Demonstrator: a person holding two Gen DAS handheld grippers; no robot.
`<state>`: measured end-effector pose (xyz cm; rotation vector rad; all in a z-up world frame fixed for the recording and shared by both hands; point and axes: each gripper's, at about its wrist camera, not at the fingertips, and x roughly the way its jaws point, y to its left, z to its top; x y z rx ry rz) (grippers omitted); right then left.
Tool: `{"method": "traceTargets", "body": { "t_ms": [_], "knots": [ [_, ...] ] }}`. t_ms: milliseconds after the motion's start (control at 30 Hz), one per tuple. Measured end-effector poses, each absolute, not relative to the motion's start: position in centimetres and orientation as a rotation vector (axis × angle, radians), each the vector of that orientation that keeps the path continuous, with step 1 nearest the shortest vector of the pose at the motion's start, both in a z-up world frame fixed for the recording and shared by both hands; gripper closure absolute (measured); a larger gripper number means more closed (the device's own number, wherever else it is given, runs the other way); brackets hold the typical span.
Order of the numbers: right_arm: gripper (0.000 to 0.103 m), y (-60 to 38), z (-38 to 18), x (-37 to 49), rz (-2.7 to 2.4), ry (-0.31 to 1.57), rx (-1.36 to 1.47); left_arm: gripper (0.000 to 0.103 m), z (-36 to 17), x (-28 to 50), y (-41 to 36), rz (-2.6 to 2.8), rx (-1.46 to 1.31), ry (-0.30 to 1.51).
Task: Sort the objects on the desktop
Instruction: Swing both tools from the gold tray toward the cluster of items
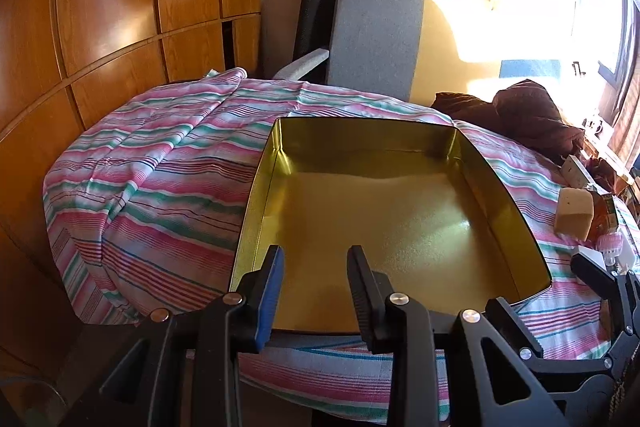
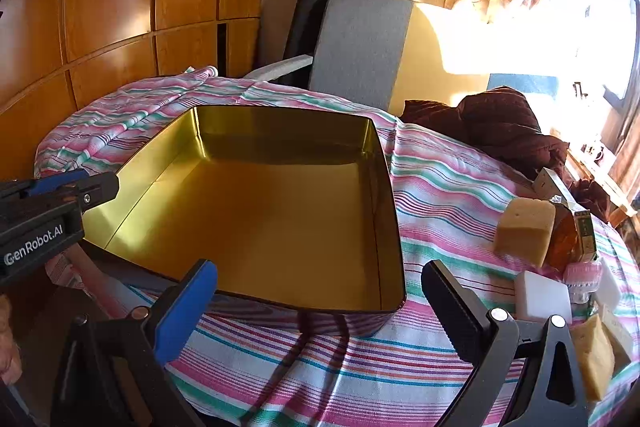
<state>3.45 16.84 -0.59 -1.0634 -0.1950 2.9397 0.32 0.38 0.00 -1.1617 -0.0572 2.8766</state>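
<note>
An empty gold tin box (image 1: 256,195) (image 2: 392,195) stands open on the striped cloth. My left gripper (image 1: 316,261) hovers over the tin's near left edge, open, with nothing between its fingers; its tip (image 2: 94,189) shows at the tin's left wall in the right wrist view. My right gripper (image 2: 320,281) is wide open above the cloth, in front of the tin's near right corner. To the right lie a yellow sponge block (image 2: 524,231) (image 1: 574,213), an amber jar (image 2: 570,239), a white block (image 2: 542,297), a small pink bottle (image 2: 582,273) and another yellow block (image 2: 596,359).
The pink, green and white striped cloth (image 2: 440,195) covers the table. A brown garment (image 2: 488,123) is heaped at the back right, with a white carton (image 2: 554,183) beside it. A grey chair back (image 1: 376,39) stands behind, a wooden wardrobe (image 1: 120,7) on the left, a bright window on the right.
</note>
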Motion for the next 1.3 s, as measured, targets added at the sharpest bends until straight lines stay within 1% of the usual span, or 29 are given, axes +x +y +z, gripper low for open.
{"method": "traceTargets", "body": {
  "t_ms": [133, 167, 333, 600, 800, 933, 1100, 1300],
  "knots": [
    [0.0, 17.1, -0.7, 3.7, 2.941, -0.172, -1.077, 0.07, 0.0, 0.6, 0.7, 2.869, -1.159, -0.03],
    [0.0, 17.0, -0.6, 3.5, 2.931, -0.19, -1.097, 0.07, 0.0, 0.6, 0.8, 2.867, -1.158, -0.023],
    [0.0, 17.2, -0.8, 3.8, 2.931, -0.183, -1.069, 0.07, -0.7, 0.6, 1.4, 2.837, -1.147, 0.018],
    [0.0, 19.4, -0.7, 4.4, 2.94, -0.088, -1.032, 0.07, -0.9, 1.6, 3.3, 2.79, -1.076, 0.12],
    [0.0, 22.4, -0.4, 5.1, 2.982, 0.043, -0.976, 0.07, -1.7, 2.5, 5.6, 2.624, -1.033, 0.17],
    [0.0, 23.8, -0.2, 5.7, 3.015, 0.06, -0.927, 0.07, -2.5, 3.6, 7.5, 2.481, -0.979, 0.192],
    [0.0, 26.4, -0.6, 6.8, 3.032, 0.126, -0.93, 0.07, -2.8, 5.8, 11.6, 2.354, -0.909, 0.347],
    [0.0, 32.3, 0.4, 10.0, 2.978, 0.264, -0.824, 0.07, -3.2, 6.9, 17.2, 2.128, -0.868, 0.407]
  ]
}}
